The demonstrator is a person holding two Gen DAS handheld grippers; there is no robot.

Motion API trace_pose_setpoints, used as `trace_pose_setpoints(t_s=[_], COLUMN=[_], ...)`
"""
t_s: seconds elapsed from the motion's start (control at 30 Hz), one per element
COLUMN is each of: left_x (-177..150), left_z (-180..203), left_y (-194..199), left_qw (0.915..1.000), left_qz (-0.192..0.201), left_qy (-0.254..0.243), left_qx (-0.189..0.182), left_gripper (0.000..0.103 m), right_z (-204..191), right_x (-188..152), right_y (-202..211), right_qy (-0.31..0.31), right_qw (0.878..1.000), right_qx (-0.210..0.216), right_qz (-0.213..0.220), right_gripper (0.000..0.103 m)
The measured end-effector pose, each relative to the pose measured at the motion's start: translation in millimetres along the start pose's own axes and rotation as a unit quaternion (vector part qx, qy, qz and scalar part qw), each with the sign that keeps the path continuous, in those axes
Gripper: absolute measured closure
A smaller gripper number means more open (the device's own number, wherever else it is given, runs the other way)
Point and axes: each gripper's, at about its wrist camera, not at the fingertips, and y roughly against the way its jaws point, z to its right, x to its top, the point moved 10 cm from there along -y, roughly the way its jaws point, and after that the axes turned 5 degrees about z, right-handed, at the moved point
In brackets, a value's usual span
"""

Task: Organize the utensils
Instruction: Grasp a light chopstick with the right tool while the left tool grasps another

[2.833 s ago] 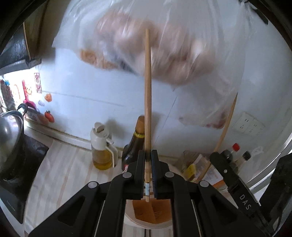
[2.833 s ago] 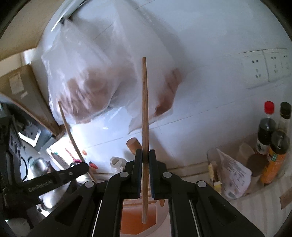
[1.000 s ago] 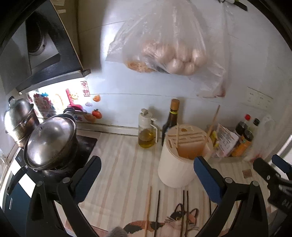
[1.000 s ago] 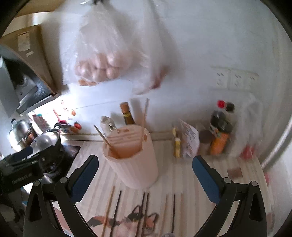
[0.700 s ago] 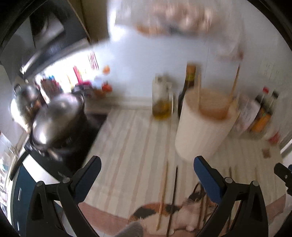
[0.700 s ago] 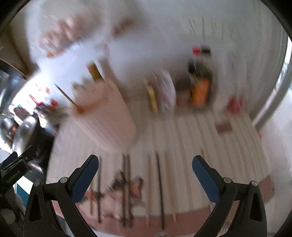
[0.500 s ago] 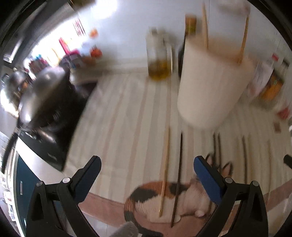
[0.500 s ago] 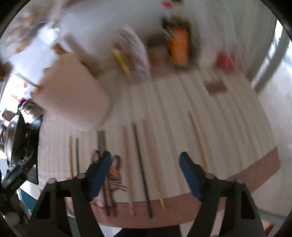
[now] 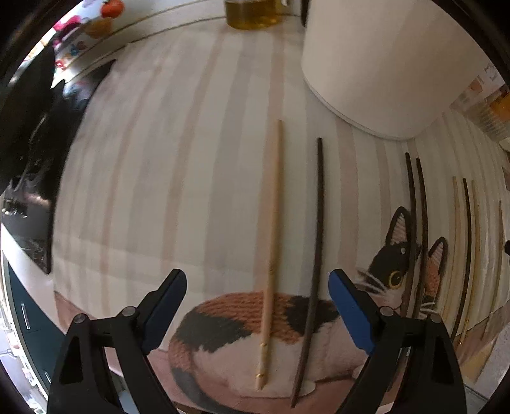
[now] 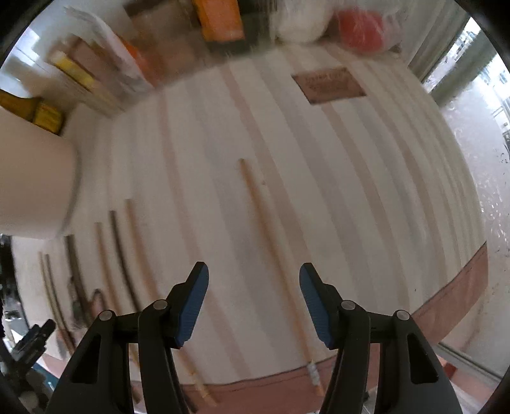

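Item: chopsticks flat on the striped bench mat. Left tool (image 9: pixel 257 297) wide, jaws just narrowing, empty; pale chopstick (image 9: pixel 271 254) and dark chopstick (image 9: pixel 315 254) both lie between them, so it risks pinching two. Right tool (image 10: pixel 254 296) half-open, closing, empty; its pale stick (image 10: pixel 271 251) sits off-centre and may roll away. Holder (image 9: pixel 382 63) stands beyond.

Striped mat (image 9: pixel 191 159) with a cat picture is covering the counter and carrying: 1 pale chopstick (image 9: pixel 272 254) and 1 dark chopstick (image 9: pixel 314 254) lying side by side; further chopsticks (image 9: pixel 417 229) lying parallel alongside; 1 white cylindrical holder (image 9: pixel 376 70) standing behind them; 1 oil bottle (image 9: pixel 251 14) standing at the back.
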Motion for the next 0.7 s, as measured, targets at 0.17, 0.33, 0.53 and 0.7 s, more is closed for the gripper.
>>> trace_pose_setpoints(t_s=[0.17, 0.33, 0.53, 0.7], left_x=[5, 6, -2, -11], left_z=[15, 27, 22, -7], left_y=[-10, -15, -5, 3], left_qw=[0.9997, 0.9990, 0.9985, 0.9973], left_qz=[-0.010, -0.021, -0.025, -0.026], left_qy=[-0.015, -0.028, -0.003, 0.034], left_qx=[-0.014, -0.028, -0.049, -0.060], left_gripper=[0.016, 0.041, 0.047, 0.047], right_z=[3, -12, -41, -49], right_x=[1, 4, -1, -3], right_y=[-20, -22, -26, -28], right_qy=[0.014, 0.015, 0.014, 0.038], right_qw=[0.999, 0.999, 0.996, 0.996], right_qx=[-0.018, 0.009, 0.072, 0.062], right_qz=[-0.026, -0.029, -0.053, -0.056], right_gripper=[0.058, 0.095, 0.096, 0.096])
